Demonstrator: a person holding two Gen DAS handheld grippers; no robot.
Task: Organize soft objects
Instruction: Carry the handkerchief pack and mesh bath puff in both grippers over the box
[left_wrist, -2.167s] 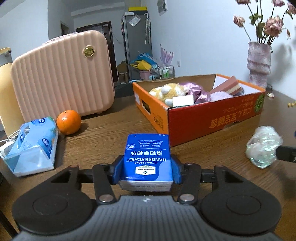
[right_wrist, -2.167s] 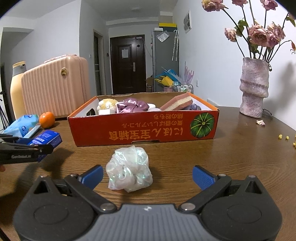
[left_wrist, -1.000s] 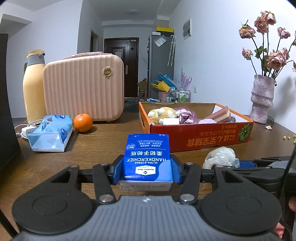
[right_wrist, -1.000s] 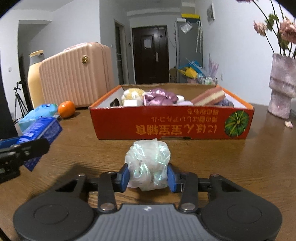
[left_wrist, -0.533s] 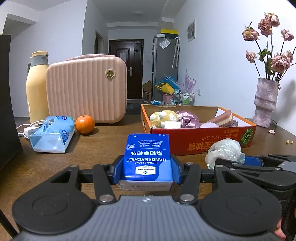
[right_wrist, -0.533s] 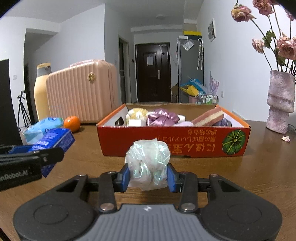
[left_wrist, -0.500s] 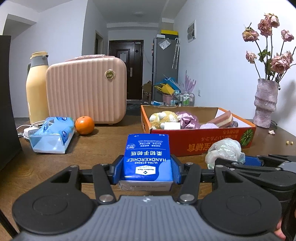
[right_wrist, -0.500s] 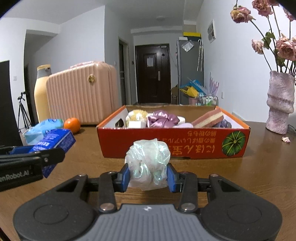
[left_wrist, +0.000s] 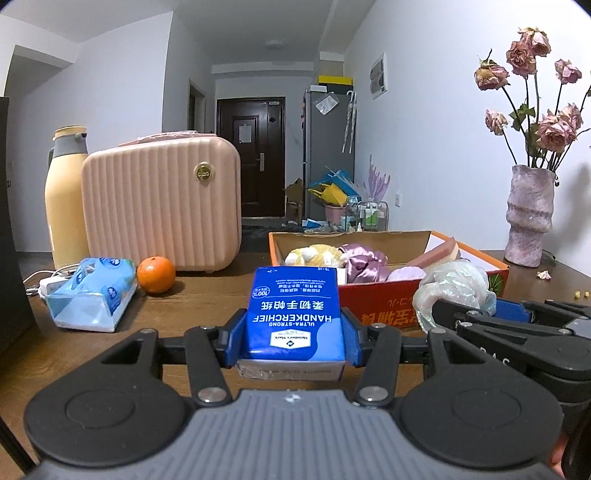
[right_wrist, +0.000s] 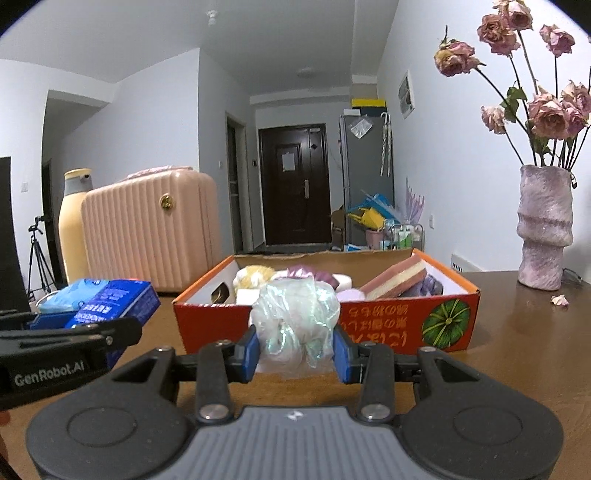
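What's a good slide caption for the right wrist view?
Right gripper clamps an iridescent scrunchie before the orange box of soft items.

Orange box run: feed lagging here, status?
Left gripper shut on handkerchief pack. Right gripper shut on mesh ball. Orange box ahead, path clear.

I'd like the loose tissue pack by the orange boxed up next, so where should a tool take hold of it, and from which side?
The soft tissue pack lies flat on the table, its clear end facing the camera and the orange close on its right. Probably best: come from above or the near end and pinch across its narrow width at mid-length, where the soft sides can give.
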